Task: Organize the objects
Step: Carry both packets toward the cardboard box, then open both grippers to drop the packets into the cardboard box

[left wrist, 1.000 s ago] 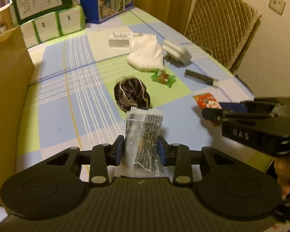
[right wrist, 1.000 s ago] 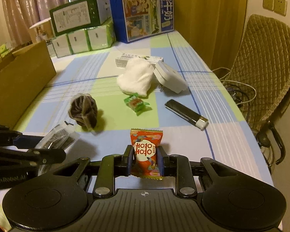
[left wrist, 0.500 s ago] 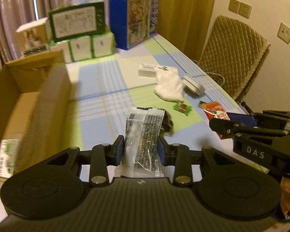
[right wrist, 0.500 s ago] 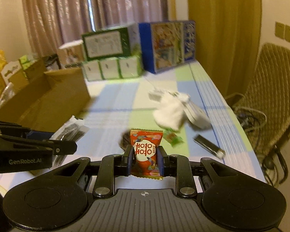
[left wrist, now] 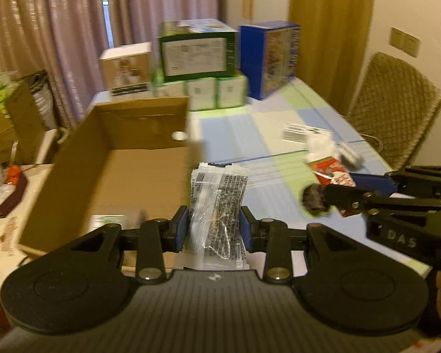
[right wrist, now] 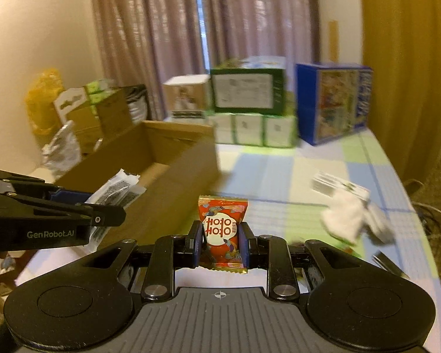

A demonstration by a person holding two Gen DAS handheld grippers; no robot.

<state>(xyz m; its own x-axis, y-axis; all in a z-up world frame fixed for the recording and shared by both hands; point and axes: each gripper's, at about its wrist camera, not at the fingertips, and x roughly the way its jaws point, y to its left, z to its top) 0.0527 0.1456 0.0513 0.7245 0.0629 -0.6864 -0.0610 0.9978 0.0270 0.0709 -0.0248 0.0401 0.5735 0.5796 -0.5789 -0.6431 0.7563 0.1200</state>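
My left gripper (left wrist: 214,228) is shut on a clear packet with black print (left wrist: 217,206), held upright above the near right corner of an open cardboard box (left wrist: 126,176). My right gripper (right wrist: 220,242) is shut on a red snack packet (right wrist: 222,229), held over the checked tablecloth (right wrist: 264,176) just right of the cardboard box (right wrist: 173,182). In the left wrist view the right gripper (left wrist: 376,185) reaches in from the right with the red packet (left wrist: 332,173). In the right wrist view the left gripper (right wrist: 82,206) shows at left with the clear packet (right wrist: 117,191).
A white cloth (right wrist: 344,217), a white printed box (right wrist: 335,185), a dark scrunchie (left wrist: 314,200) and a dark lighter (right wrist: 388,264) lie on the table. Green, white and blue cartons (right wrist: 250,106) stand at the far end. A padded chair (left wrist: 394,108) is on the right. A small item (left wrist: 108,220) lies in the box.
Both grippers have risen and swung left toward the cardboard box, each still holding its packet. The box interior now fills the left of the left wrist view.
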